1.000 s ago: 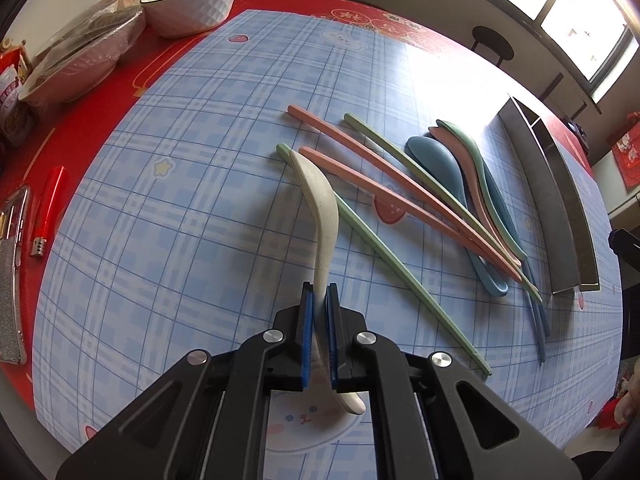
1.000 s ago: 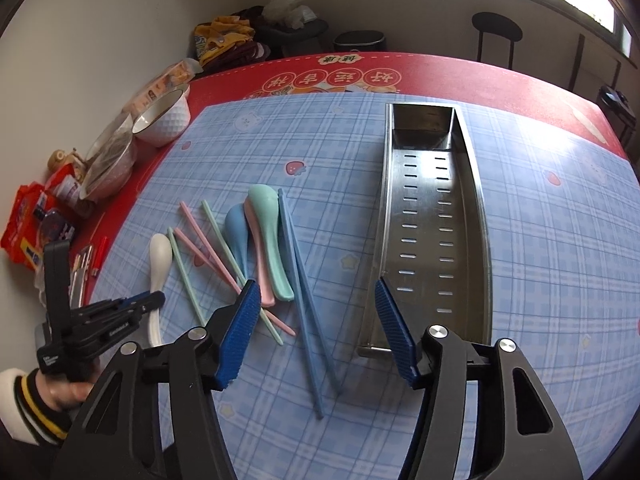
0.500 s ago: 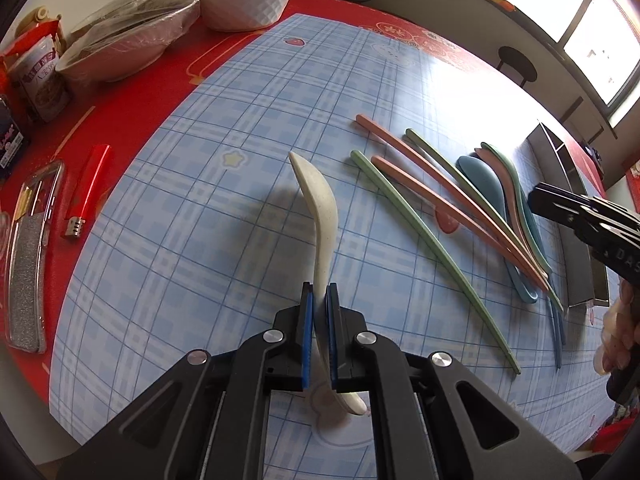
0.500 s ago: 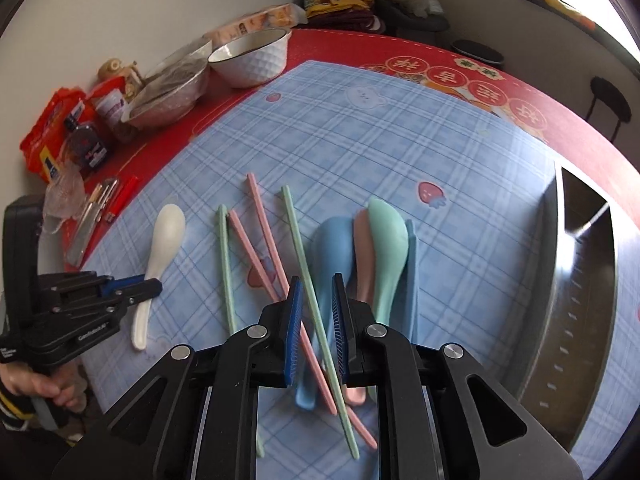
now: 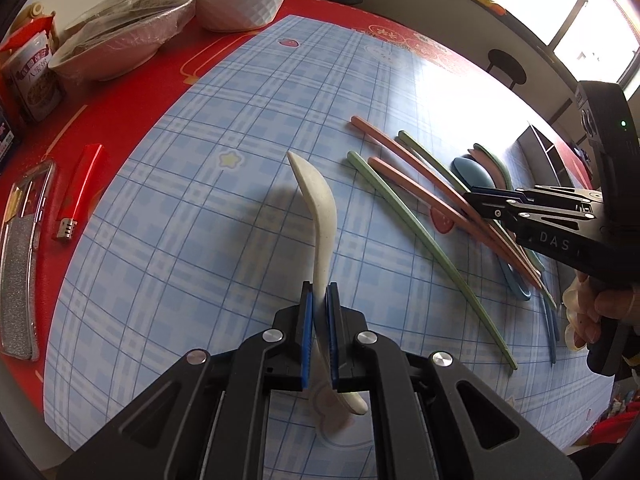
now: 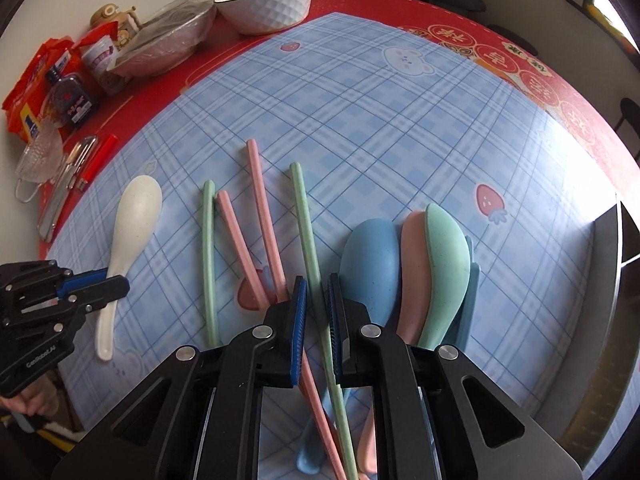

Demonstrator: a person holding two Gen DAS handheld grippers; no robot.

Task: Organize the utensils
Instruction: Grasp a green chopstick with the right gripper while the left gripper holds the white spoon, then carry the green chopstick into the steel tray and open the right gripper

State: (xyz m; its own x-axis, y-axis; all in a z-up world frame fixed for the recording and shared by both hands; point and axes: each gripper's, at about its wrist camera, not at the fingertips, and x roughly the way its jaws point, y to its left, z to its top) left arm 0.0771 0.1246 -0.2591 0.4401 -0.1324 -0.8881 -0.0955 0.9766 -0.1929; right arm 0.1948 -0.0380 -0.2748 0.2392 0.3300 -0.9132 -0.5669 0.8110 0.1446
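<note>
My left gripper (image 5: pixel 320 294) is shut on the handle of a white spoon (image 5: pixel 320 208). The spoon's bowl points away from me and casts a shadow on the blue checked cloth. From the right wrist view, the same left gripper (image 6: pixel 118 280) holds the white spoon (image 6: pixel 136 216) at the left. My right gripper (image 6: pixel 317 290) is low over the utensil pile. Its jaws are closing, and a green chopstick (image 6: pixel 306 224) runs between the pads. A pink chopstick (image 6: pixel 260 200) passes under its left finger. Blue (image 6: pixel 372 256), pink (image 6: pixel 412 264) and green spoons (image 6: pixel 448 256) lie just right of it.
A steel tray (image 6: pixel 608 280) stands at the right edge. A second green chopstick (image 6: pixel 208 260) and a second pink one (image 6: pixel 236 232) lie left of the right gripper. A white bowl (image 6: pixel 264 4), a covered dish (image 6: pixel 168 44), snack packs and a red lighter (image 5: pixel 80 188) line the red border.
My right gripper swung left from above the tray to the utensil pile, came down, and closed from wide open around the green chopstick. The left gripper drew the white spoon slightly away from the chopsticks.
</note>
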